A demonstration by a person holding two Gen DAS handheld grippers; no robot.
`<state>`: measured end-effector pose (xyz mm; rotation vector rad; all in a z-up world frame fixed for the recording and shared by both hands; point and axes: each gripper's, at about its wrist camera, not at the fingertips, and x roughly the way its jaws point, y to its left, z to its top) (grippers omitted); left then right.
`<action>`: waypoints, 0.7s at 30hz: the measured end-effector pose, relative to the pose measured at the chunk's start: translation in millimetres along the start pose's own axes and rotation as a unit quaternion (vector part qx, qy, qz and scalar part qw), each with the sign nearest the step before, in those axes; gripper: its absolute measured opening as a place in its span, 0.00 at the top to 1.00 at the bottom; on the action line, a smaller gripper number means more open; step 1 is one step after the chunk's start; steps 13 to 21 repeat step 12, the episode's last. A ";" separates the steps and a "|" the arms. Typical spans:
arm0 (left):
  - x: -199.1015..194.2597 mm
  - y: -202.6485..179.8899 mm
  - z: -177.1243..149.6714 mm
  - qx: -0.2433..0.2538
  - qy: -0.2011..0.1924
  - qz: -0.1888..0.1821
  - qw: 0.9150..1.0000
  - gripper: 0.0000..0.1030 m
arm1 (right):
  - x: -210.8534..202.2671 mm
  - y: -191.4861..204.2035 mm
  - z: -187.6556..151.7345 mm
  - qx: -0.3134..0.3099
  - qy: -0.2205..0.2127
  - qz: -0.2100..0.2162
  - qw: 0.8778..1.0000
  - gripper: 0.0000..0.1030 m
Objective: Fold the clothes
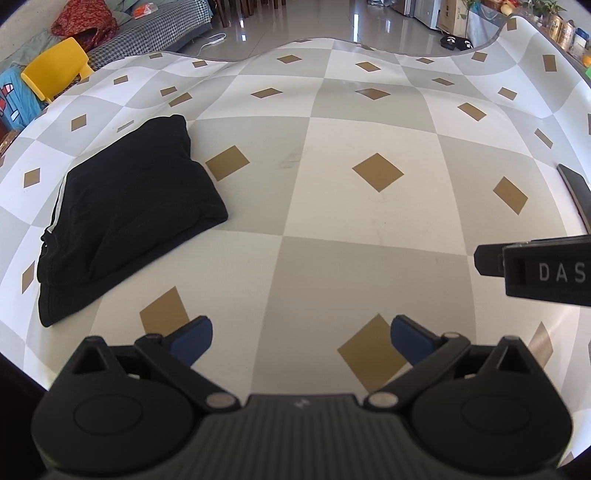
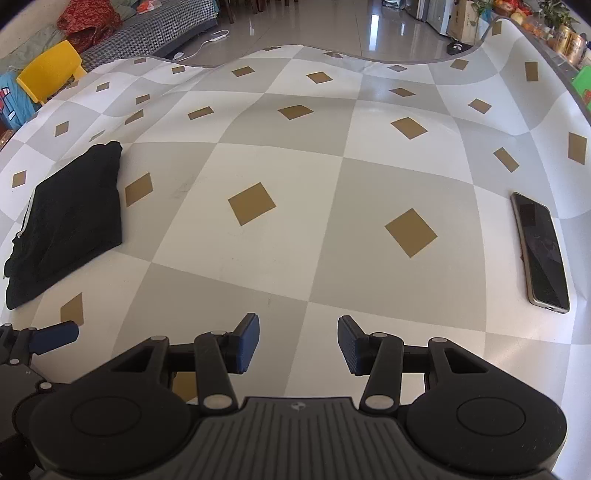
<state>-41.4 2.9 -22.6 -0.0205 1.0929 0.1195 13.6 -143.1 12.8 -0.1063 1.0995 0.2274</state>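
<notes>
Beyond your checked counter lay a glossy tiled floor catching daylight — a yellow chair and houndstooth sofa at left.

Checkered tablecloth: black garment, phone.

A home's living room: a sofa heaped with laundry, a yellow child's chair, glossy floor tiles, and slippers beyond the checked desk.

Folded black garment with white side stripe, flat on the checkered mat's left part.
</notes>
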 end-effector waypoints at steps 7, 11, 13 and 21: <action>10.5 -15.3 0.7 0.015 0.013 -0.026 0.999 0.00 | -0.3 -20.2 -11.3 0.023 0.007 -0.022 0.999 0.55; 15.5 -26.4 0.7 0.027 0.017 -0.036 0.999 0.00 | 0.8 -33.3 -21.5 0.033 0.015 -0.031 0.999 0.55; 16.4 -29.3 0.4 0.029 0.018 -0.038 0.999 0.00 | 1.4 -37.0 -23.7 0.037 0.017 -0.034 0.999 0.55; 16.4 -29.3 0.4 0.029 0.018 -0.038 0.999 0.00 | 1.4 -37.0 -23.7 0.037 0.017 -0.034 0.999 0.55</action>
